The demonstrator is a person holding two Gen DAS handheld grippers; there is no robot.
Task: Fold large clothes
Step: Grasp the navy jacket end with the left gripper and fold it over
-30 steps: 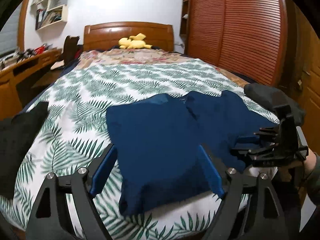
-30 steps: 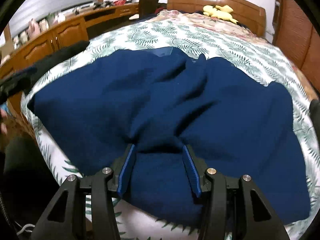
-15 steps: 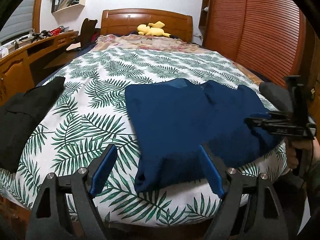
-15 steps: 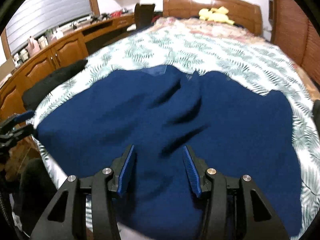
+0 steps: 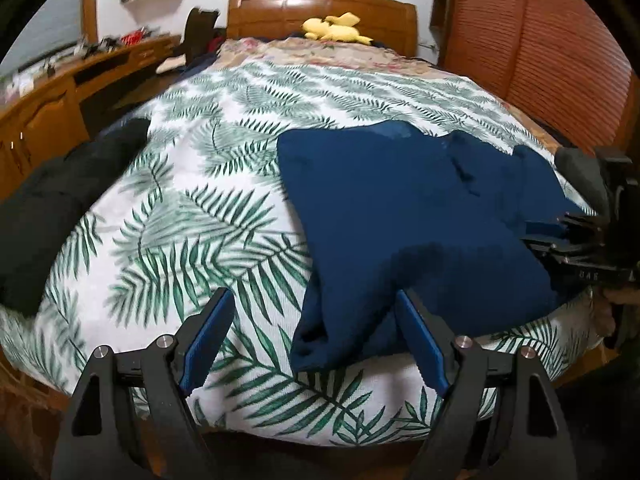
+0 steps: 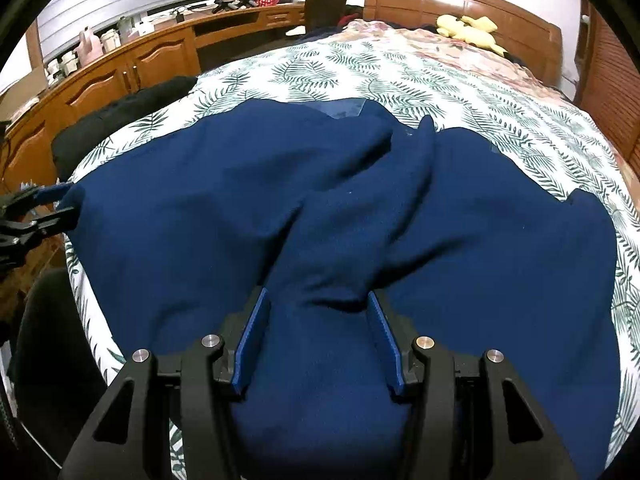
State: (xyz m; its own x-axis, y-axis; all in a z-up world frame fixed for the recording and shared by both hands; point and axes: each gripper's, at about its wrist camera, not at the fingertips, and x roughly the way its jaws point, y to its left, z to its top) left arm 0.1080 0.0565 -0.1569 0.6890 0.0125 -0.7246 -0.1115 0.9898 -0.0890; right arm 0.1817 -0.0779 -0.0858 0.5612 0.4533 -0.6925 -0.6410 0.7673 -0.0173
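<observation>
Since the earlier frame the left gripper (image 5: 312,344) has sunk toward the bed's near edge and the dark navy fleece garment (image 5: 404,216) looks closer. Going left to right: a black folded cloth (image 5: 48,208) lies on the white fern-print bedspread (image 5: 192,200); left gripper's jaws are spread wide w/ the garment's near-left corner lying between them, pads not pressing it. The garment lies spread over the bed's near end. The right gripper (image 6: 318,342) pinches a bunched fold at its near hem.
</observation>
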